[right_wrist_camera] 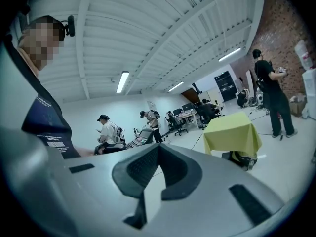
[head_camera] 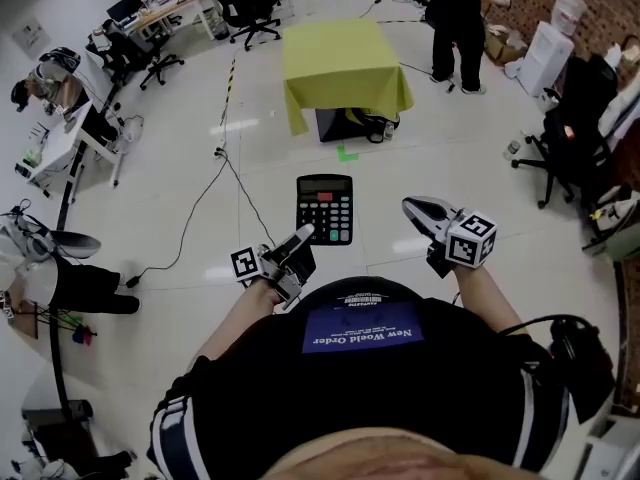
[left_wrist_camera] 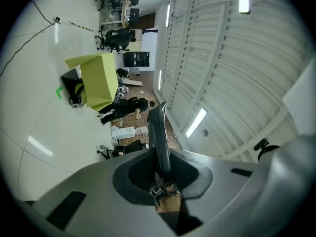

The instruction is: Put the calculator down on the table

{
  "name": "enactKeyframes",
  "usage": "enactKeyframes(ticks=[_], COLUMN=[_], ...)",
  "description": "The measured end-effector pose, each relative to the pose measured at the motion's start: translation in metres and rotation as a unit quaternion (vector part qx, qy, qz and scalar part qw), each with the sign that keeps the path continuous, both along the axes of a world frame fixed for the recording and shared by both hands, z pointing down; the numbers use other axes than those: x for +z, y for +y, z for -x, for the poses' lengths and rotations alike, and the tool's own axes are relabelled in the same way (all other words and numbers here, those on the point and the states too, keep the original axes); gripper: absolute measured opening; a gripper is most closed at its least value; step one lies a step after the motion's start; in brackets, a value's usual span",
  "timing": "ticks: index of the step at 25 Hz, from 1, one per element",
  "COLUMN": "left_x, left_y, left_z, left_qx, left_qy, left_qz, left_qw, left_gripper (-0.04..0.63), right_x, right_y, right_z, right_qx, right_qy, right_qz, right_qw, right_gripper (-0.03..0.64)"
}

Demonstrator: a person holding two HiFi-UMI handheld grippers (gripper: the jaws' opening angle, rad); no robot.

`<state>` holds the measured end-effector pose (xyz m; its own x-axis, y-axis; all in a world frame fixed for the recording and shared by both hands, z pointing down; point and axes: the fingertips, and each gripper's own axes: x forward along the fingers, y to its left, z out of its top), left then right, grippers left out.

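Note:
A black calculator (head_camera: pixel 325 208) with a red key is held out flat above the floor, and my left gripper (head_camera: pixel 300 238) is shut on its near left corner. The left gripper view shows the calculator (left_wrist_camera: pixel 159 132) edge-on, standing up from between the closed pads of that gripper (left_wrist_camera: pixel 163 174). My right gripper (head_camera: pixel 415 208) is to the right of the calculator and apart from it. In its own view the right gripper (right_wrist_camera: pixel 159 149) is shut with nothing between the pads. A table under a yellow-green cloth (head_camera: pixel 345 63) stands ahead across the floor, also visible as the table (right_wrist_camera: pixel 232 132).
A person in black (head_camera: pixel 455 18) stands at the table's far right corner. A dark box (head_camera: pixel 345 123) sits under the table. A cable (head_camera: pixel 215 183) runs across the white floor. Desks and office chairs (head_camera: pixel 150 53) line the left, another chair (head_camera: pixel 575 138) the right.

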<state>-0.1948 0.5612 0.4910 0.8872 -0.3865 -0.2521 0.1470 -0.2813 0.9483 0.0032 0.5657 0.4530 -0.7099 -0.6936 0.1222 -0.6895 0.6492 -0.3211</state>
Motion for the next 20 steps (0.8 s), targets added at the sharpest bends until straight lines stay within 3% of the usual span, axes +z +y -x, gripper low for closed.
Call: enactKeyframes(ticks=[4, 9, 20], left_x=[0.002, 0.009, -0.029], left_y=[-0.042, -0.096, -0.225], left_z=[0.008, -0.013, -0.096], left_qx=[0.001, -0.01, -0.098], left_qy=[0.012, 0.013, 0.014], left_qz=[0.006, 0.011, -0.031], left_qw=[0.9999, 0.9998, 0.9946], left_gripper=[0.074, 0.074, 0.074], right_x=[0.0, 0.012, -0.016], right_y=[-0.035, -0.091, -0.243], right_z=[0.005, -0.029, -0.113], right_qx=[0.007, 0.013, -0.082], right_qy=[0.01, 0.007, 0.024], right_qz=[0.007, 0.02, -0.022], right_qw=[1.0, 1.0, 0.996], right_gripper=[-0.012, -0.012, -0.012])
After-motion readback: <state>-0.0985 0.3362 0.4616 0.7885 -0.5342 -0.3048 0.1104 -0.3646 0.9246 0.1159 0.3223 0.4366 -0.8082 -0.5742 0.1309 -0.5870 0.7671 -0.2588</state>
